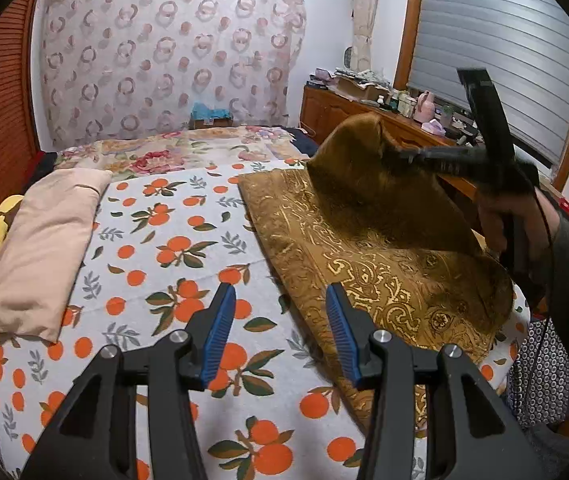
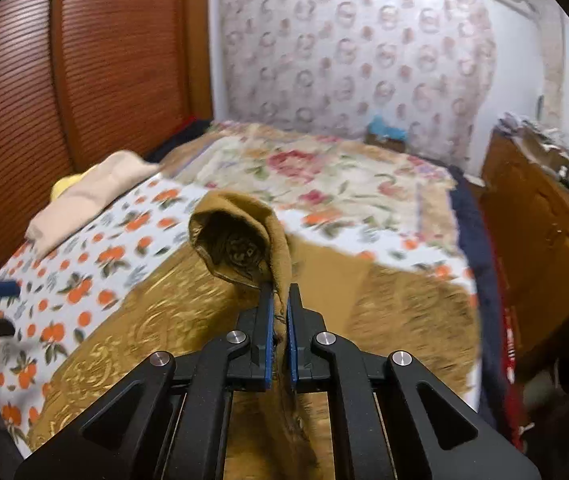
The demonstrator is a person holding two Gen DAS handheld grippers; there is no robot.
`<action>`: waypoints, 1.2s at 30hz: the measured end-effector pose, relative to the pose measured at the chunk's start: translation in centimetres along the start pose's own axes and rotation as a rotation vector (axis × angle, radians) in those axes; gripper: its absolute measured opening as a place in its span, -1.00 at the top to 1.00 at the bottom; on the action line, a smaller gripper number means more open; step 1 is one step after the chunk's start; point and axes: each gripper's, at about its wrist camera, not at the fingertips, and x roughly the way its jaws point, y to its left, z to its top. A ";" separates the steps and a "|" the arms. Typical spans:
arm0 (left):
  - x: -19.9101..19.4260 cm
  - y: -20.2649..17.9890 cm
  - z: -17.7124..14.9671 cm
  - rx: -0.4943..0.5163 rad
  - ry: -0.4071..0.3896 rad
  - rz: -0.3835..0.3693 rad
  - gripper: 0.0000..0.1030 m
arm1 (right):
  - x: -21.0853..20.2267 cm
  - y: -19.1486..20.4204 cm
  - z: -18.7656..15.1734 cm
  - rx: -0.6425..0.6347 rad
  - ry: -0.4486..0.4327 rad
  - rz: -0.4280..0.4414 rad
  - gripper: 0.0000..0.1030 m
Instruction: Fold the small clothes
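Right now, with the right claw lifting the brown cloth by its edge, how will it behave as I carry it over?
Probably floppy: the brown cloth curls over above the right claw. The lifted flap sags to the bed, so it should drape rather than hold shape. It looks thick, maybe velvety, so unlikely to slip.

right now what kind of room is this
Most likely a bedroom in a home. The work goes on atop a bed with a floral cover, a pillow lies at its edge, and a cluttered wooden dresser stands below a shuttered window.
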 end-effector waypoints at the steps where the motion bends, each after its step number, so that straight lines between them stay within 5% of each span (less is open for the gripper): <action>1: 0.1 -0.2 0.0 0.002 0.003 -0.003 0.11 | -0.1 -0.8 0.3 0.004 -0.006 -0.022 0.95; 13: 1.0 -0.7 -0.5 0.006 0.027 -0.020 0.11 | 3.1 -10.2 0.5 0.179 0.110 -0.198 0.92; 17: 1.1 -0.9 -0.7 0.010 0.033 -0.023 0.11 | 3.2 -11.8 0.3 0.222 0.118 -0.265 0.78; 18: 1.2 -0.9 -0.7 0.010 0.035 -0.023 0.11 | 2.8 -12.1 0.2 0.228 0.114 -0.272 0.60; 28: 2.7 -2.0 -0.9 0.008 0.062 -0.049 0.11 | 2.0 -11.3 -0.8 0.180 0.138 -0.184 0.39; 36: 3.5 -2.4 -1.3 0.018 0.092 -0.054 0.11 | 6.0 -13.6 -0.3 0.328 0.172 -0.112 0.31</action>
